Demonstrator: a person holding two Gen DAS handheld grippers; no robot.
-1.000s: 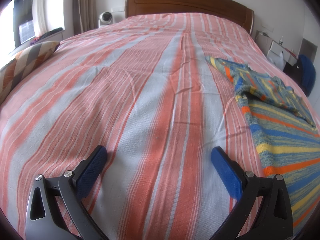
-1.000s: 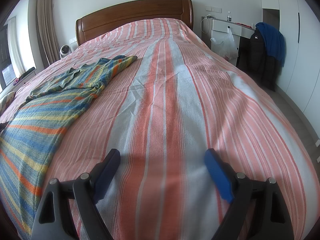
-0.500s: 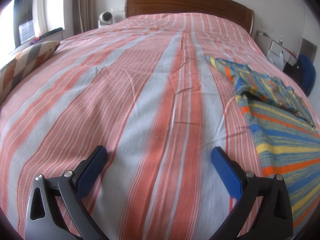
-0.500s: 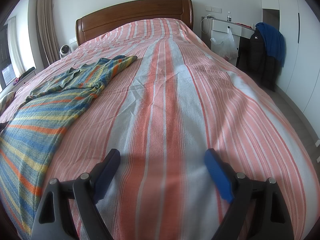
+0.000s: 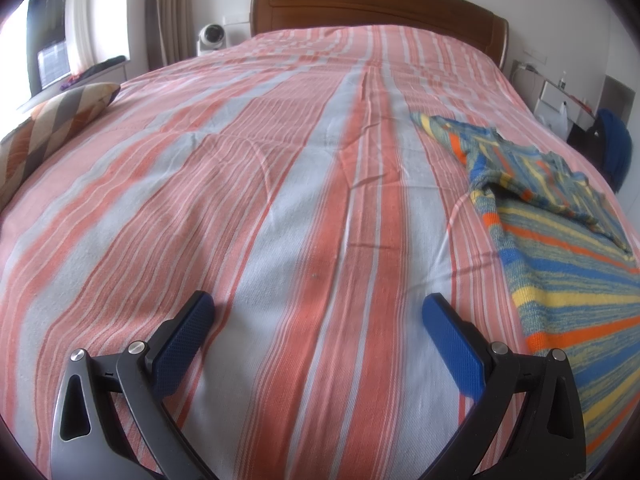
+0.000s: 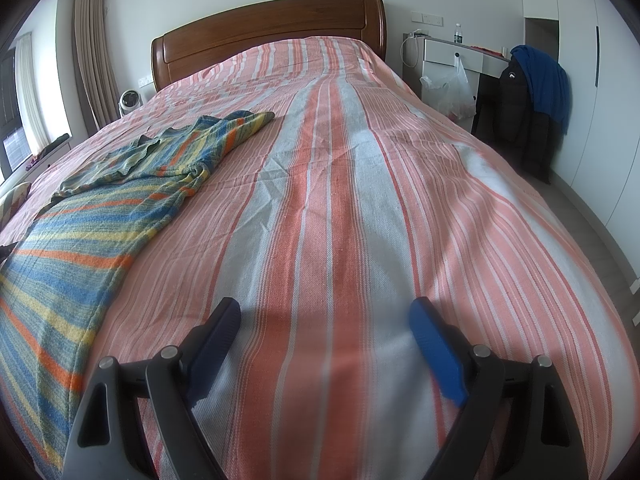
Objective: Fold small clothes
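A small knitted garment (image 5: 560, 256) with blue, yellow and orange stripes lies spread on the bed, one sleeve folded across its top. It fills the right side of the left wrist view and the left side of the right wrist view (image 6: 80, 232). My left gripper (image 5: 318, 312) hovers open over bare bedspread, just left of the garment's hem. My right gripper (image 6: 324, 316) is open too, over bare bedspread to the right of the garment. Nothing sits between either pair of blue pads.
The bed (image 5: 248, 184) has a pink, orange and grey striped cover and a wooden headboard (image 6: 272, 36). A patterned cushion (image 5: 52, 124) lies at its left edge. A small fan (image 5: 212, 36) stands by the headboard. A desk (image 6: 460, 56) and hung dark jackets (image 6: 528, 96) stand on the right.
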